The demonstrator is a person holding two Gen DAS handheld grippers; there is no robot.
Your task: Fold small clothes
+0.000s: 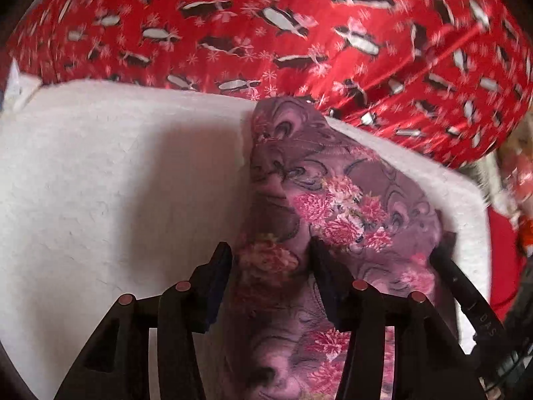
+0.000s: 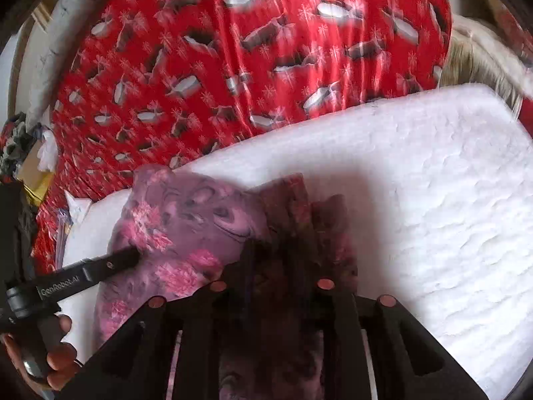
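A small purple garment with pink flowers (image 1: 333, 193) lies bunched on a white foam board (image 1: 116, 173). My left gripper (image 1: 271, 253) has its jaws apart with a fold of the garment between them; whether they press it is unclear. In the right wrist view the garment (image 2: 186, 220) lies on the board (image 2: 433, 200), and my right gripper (image 2: 283, 243) is pushed into dark folds of the cloth, fingertips hidden. The left gripper's finger (image 2: 110, 263) also shows there, touching the garment's left side.
A red sheet with black and white penguins (image 1: 266, 26) covers the surface beyond the board; it also shows in the right wrist view (image 2: 233, 50). Clutter (image 2: 26, 166) lies at the far left. A beige fringed cloth (image 2: 476, 63) lies past the board's far right corner.
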